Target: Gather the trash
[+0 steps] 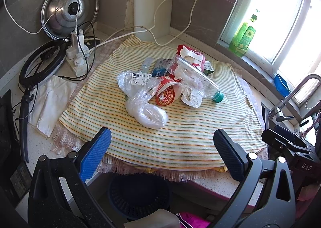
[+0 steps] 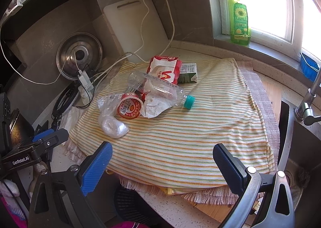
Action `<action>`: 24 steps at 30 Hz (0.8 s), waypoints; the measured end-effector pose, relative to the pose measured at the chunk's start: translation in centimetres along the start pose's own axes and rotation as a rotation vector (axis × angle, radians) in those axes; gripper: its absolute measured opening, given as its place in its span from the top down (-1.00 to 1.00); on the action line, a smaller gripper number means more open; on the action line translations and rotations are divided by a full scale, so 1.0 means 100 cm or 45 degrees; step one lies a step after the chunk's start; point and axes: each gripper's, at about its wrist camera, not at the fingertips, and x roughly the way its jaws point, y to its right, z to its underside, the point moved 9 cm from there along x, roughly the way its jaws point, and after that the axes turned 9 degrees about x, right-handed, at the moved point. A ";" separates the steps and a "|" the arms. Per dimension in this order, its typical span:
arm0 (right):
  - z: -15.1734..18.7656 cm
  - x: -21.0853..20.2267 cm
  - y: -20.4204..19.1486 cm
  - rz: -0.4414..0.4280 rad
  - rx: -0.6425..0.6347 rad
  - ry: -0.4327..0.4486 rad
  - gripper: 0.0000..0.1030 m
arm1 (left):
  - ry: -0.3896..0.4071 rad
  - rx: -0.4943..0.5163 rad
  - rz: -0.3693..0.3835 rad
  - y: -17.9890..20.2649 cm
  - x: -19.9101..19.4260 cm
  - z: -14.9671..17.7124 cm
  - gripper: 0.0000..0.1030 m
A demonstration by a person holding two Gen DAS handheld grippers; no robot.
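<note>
A pile of trash lies on a striped cloth (image 1: 180,127) (image 2: 200,127): a crumpled clear plastic bag (image 1: 144,107) (image 2: 112,123), a red paper cup on its side (image 1: 168,92) (image 2: 129,107), a clear bottle with a teal cap (image 1: 196,77) (image 2: 160,89), a red-and-white wrapper (image 1: 192,55) (image 2: 164,69), a green carton (image 2: 187,73) and a blue packet (image 1: 160,67). My left gripper (image 1: 162,153) is open and empty, near the cloth's front edge. My right gripper (image 2: 162,165) is open and empty, also short of the pile.
A dark mesh bin (image 1: 138,196) (image 2: 130,206) sits below the counter's front edge. A pot lid (image 1: 70,9), a power strip with cables (image 1: 78,55) and a ring light (image 1: 42,63) crowd the left. A sink and faucet (image 2: 307,97) are at right; a green soap bottle (image 2: 239,17) stands on the sill.
</note>
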 end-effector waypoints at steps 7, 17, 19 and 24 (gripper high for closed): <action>-0.002 0.000 -0.001 -0.002 0.002 0.003 -0.97 | -0.004 -0.001 0.003 0.001 0.001 0.000 -1.00; -0.001 0.000 -0.002 -0.005 0.001 -0.001 -0.97 | -0.007 -0.001 0.001 0.001 0.003 0.000 -1.00; 0.000 0.000 -0.004 -0.007 0.002 -0.003 -0.97 | -0.007 -0.001 0.002 0.002 0.003 0.000 -1.00; 0.002 -0.001 -0.005 -0.012 0.006 -0.005 -0.97 | -0.008 -0.003 0.001 0.001 0.004 0.002 -1.00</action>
